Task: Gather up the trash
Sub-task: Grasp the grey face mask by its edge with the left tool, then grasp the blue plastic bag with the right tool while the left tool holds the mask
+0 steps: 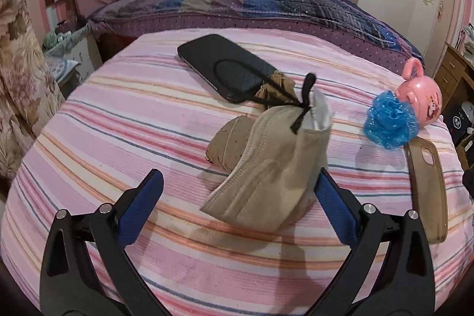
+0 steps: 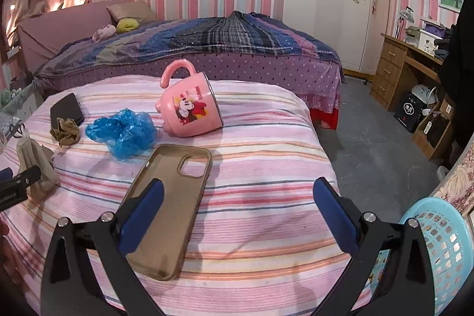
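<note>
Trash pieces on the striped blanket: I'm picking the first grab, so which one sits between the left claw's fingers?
The beige face mask, with black ear loops. The crumpled brown paper lies behind it; the blue plastic wad sits far right by the pink mug.

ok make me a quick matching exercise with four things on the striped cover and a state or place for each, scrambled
Things:
1. pink mug
2. phone case
3. blue plastic bag
4. beige mask

States or places:
A. crumpled beside the mug
B. tipped on its side
C. between the fingers of the open left claw
D. lying flat, inside facing up

Pairs: 1-B, 2-D, 3-A, 4-C
</note>
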Tool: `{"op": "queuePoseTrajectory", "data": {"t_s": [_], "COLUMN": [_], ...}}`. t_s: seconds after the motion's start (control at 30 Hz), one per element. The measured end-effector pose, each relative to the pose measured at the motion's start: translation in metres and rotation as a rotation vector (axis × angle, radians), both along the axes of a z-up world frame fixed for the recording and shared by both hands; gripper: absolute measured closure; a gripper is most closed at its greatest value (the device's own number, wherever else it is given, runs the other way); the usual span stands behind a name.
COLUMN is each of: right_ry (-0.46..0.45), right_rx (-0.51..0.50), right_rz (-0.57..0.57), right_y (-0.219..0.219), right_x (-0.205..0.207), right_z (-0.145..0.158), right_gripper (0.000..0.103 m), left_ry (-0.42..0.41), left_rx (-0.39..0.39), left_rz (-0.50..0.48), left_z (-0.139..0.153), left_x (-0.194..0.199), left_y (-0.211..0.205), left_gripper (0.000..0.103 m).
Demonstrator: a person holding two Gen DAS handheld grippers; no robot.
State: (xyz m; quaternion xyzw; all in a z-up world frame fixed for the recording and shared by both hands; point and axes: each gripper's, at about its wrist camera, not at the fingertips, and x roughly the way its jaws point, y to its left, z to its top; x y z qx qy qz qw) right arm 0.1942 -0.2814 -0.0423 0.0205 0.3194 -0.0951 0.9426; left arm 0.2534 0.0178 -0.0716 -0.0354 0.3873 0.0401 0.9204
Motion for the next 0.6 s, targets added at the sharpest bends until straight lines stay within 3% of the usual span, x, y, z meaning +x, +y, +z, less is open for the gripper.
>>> {"op": "queuePoseTrajectory", "data": {"t_s": [0.1, 0.23, 0.3, 0.37, 0.47, 0.6], "right_ry": [0.010, 0.013, 0.015, 0.017, 0.017, 0.021], "right_rx": [-0.009, -0.001, 0.004, 0.000, -0.005, -0.010], "right_rz": [0.005, 0.003, 0.004, 0.004, 0.004, 0.007], "right_y": [0.000, -0.001, -0.001, -0.001, -0.001, 0.000], "right_x": [0.004, 0.005, 0.005, 0.005, 0.005, 0.004], "right_z": [-0.002, -0.004, -0.005, -0.005, -0.005, -0.006], "right_gripper": [0.005, 0.005, 0.005, 0.005, 0.005, 0.005], "left_ry": [0.017, 0.027, 0.020, 0.011, -0.016, -0.044], "left_rx": [-0.007, -0.061, -0.064, -0.074, -0.102, -0.118], "left_rz": [-0.019, -0.087, -0.100, -0.111, -0.106, -0.083], "left_z": [-0.004, -0.006, -0.004, 0.001, 0.011, 0.021], "left_x": [0.004, 0.007, 0.004, 0.000, -0.008, -0.020], "left_y": [-0.003, -0.006, -0.007, -0.003, 0.011, 0.036], "left_gripper": [0.012, 0.050, 0.055, 0.071, 0.079, 0.082]}}
